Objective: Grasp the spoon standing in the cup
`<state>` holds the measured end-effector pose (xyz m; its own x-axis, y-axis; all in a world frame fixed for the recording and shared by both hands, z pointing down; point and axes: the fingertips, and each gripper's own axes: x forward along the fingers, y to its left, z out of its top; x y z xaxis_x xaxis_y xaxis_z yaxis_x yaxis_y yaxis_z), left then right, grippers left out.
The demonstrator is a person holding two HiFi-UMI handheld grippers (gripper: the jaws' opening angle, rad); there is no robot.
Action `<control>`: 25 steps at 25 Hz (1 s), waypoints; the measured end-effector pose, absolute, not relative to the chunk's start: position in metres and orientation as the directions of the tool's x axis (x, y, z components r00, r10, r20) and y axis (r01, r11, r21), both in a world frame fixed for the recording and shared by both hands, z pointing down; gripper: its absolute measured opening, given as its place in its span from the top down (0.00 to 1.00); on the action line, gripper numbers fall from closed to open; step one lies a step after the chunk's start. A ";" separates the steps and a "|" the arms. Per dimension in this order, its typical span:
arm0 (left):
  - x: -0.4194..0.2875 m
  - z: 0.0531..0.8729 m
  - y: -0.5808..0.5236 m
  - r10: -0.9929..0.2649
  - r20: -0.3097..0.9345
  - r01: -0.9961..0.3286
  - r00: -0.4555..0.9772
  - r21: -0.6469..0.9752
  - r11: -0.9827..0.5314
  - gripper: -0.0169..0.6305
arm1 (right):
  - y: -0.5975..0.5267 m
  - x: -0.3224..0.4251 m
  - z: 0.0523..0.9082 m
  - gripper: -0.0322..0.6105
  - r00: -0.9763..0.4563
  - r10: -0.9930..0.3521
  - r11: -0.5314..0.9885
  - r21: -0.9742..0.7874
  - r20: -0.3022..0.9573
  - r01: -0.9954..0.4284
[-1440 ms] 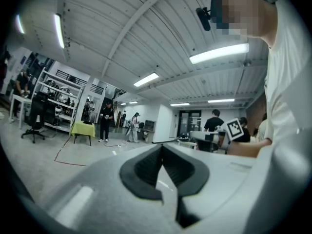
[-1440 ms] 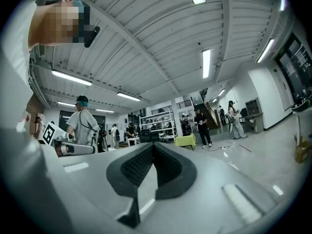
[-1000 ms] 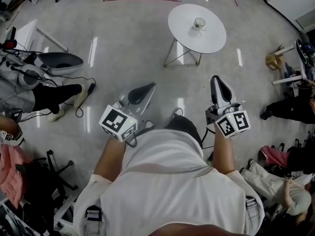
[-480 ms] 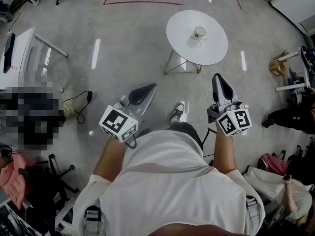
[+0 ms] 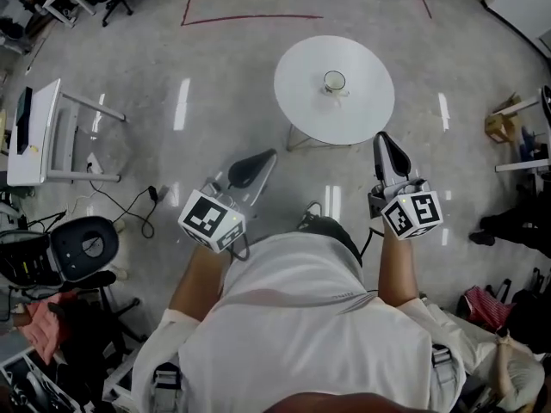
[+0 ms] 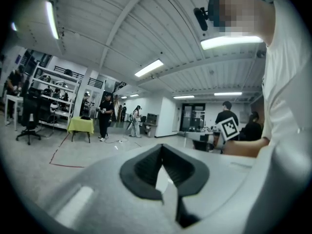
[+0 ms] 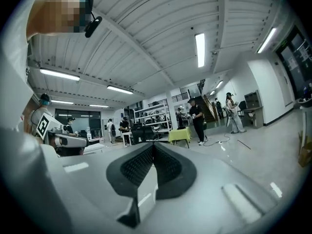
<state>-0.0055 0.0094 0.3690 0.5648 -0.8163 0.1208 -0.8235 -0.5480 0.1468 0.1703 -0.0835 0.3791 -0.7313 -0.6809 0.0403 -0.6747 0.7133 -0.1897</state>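
Two claws out in front of the chest in the head view, left claw [image 5: 250, 166] and right claw [image 5: 386, 149], both aimed forward and slightly up. Each pressed together, pad against pad, with nothing pinched. Same reading in the left gripper view, left claw [image 6: 162, 155] closed tip to tip. Likewise in the right gripper view, right claw [image 7: 152, 162] closed, with only ceiling lights, shelves and distant people beyond. One black-and-white marker cube [image 5: 211, 219] at the rear of the left claw and another at the rear of the right, both just above a white shirt [image 5: 301, 325].

Farther ahead, a round white surface [image 5: 362, 101] on thin metal legs, with the cup [image 5: 334, 82] upright near its middle. Cup well apart from the left claw and nearer the right one, whose tip sits just beside the near rim in the head view. Spoon too small to make out.

Around it, glossy grey floor [image 5: 215, 84] with a red tape line [image 5: 250, 17], a white desk [image 5: 39, 132] at far left and a black office chair [image 5: 82, 248] below it.
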 end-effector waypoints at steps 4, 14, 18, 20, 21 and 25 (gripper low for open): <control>0.021 0.372 -0.044 -0.830 0.123 -0.837 0.544 0.149 -0.527 0.97 | -0.133 0.193 0.396 0.94 -0.746 -0.663 0.725 -0.196 0.065 -0.661; 0.003 0.400 -0.129 -0.801 0.165 -0.814 0.576 0.201 -0.544 0.97 | -0.206 0.164 0.432 0.94 -0.741 -0.649 0.714 -0.197 0.171 -0.672; -0.031 0.411 -0.169 -0.767 0.146 -0.775 0.625 0.235 -0.587 0.97 | -0.235 0.126 0.444 0.94 -0.715 -0.657 0.696 -0.174 0.238 -0.697; -0.051 0.412 -0.194 -0.744 0.131 -0.749 0.655 0.241 -0.617 0.97 | -0.253 0.102 0.449 0.94 -0.706 -0.653 0.697 -0.147 0.272 -0.702; -0.061 0.412 -0.206 -0.733 0.125 -0.737 0.668 0.243 -0.630 0.97 | -0.262 0.090 0.451 0.94 -0.700 -0.654 0.698 -0.128 0.287 -0.705; -0.103 0.422 -0.246 -0.698 0.116 -0.700 0.707 0.261 -0.665 0.97 | -0.296 0.046 0.462 0.94 -0.647 -0.676 0.681 -0.036 0.353 -0.731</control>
